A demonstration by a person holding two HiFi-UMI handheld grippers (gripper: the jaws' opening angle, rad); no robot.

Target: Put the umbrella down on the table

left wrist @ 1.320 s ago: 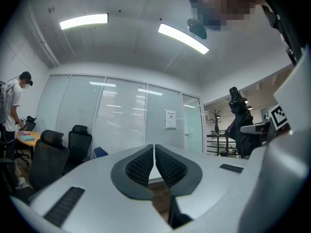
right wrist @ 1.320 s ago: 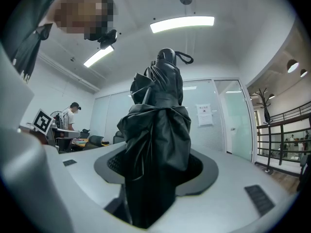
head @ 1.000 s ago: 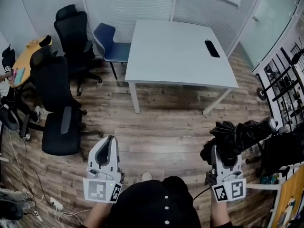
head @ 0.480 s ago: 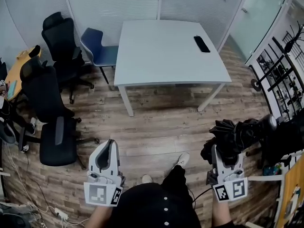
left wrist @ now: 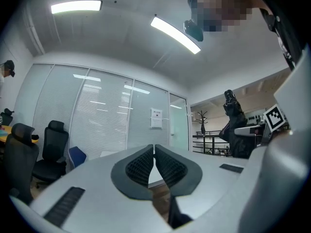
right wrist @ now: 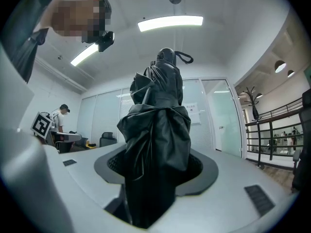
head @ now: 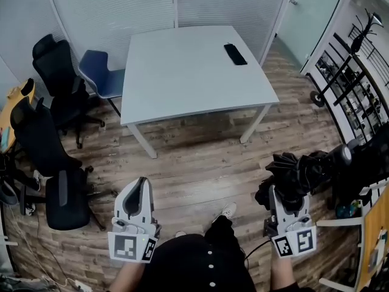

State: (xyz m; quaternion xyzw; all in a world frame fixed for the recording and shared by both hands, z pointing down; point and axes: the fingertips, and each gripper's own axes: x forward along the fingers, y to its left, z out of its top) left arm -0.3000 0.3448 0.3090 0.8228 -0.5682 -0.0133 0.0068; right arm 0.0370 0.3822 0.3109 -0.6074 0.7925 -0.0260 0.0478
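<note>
A folded black umbrella [head: 304, 174] lies across my right gripper [head: 287, 194] at the lower right of the head view, its handle end pointing right. In the right gripper view the umbrella [right wrist: 158, 144] fills the space between the jaws, which are shut on its bunched fabric. My left gripper [head: 138, 195] hovers at the lower left, jaws shut with nothing between them; its pads [left wrist: 146, 165] touch in the left gripper view. The white table [head: 188, 72] stands ahead across the wooden floor, well beyond both grippers.
A black remote-like object [head: 234, 54] lies on the table's far right. A blue chair [head: 100, 78] and black office chairs [head: 55, 132] stand to the left. Black metal racks [head: 349, 72] line the right side. A glass partition runs behind the table.
The table has drifted left and grown nearer in the head view as I walk toward it. Both grippers keep their places in the picture, the umbrella still in the right one.
</note>
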